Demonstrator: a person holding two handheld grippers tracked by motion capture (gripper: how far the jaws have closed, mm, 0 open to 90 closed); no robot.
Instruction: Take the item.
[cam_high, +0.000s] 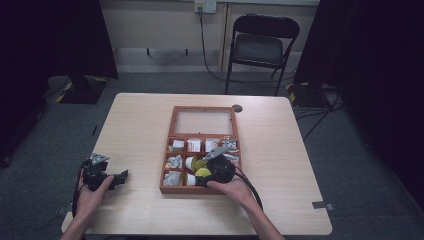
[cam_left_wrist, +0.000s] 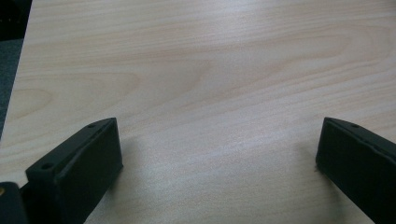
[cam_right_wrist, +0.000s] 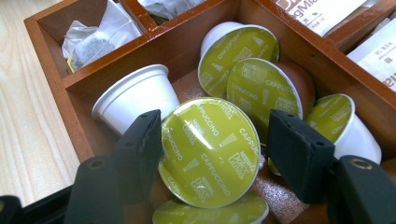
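A wooden compartment box (cam_high: 166, 175) lies at the table's middle, its glass lid (cam_high: 204, 121) folded open behind it. My right gripper (cam_right_wrist: 215, 144) reaches into a front compartment of coffee capsules. A green-lidded capsule (cam_right_wrist: 210, 154) stands tilted between its jaws: the left jaw touches the lid's rim and a thin gap shows at the right jaw, so the gripper is open. In the high view the right gripper (cam_high: 205, 172) sits over the box's front row. My left gripper (cam_high: 122, 176) rests near the table's front left corner, open over bare wood (cam_left_wrist: 219, 158).
Around the capsule lie a white capsule on its side (cam_right_wrist: 135, 95) and several green-lidded ones (cam_right_wrist: 266, 88). Neighbouring compartments hold tea bags (cam_right_wrist: 93, 42) and paper sachets (cam_right_wrist: 317, 11). A folding chair (cam_high: 262, 45) stands beyond the table's far edge.
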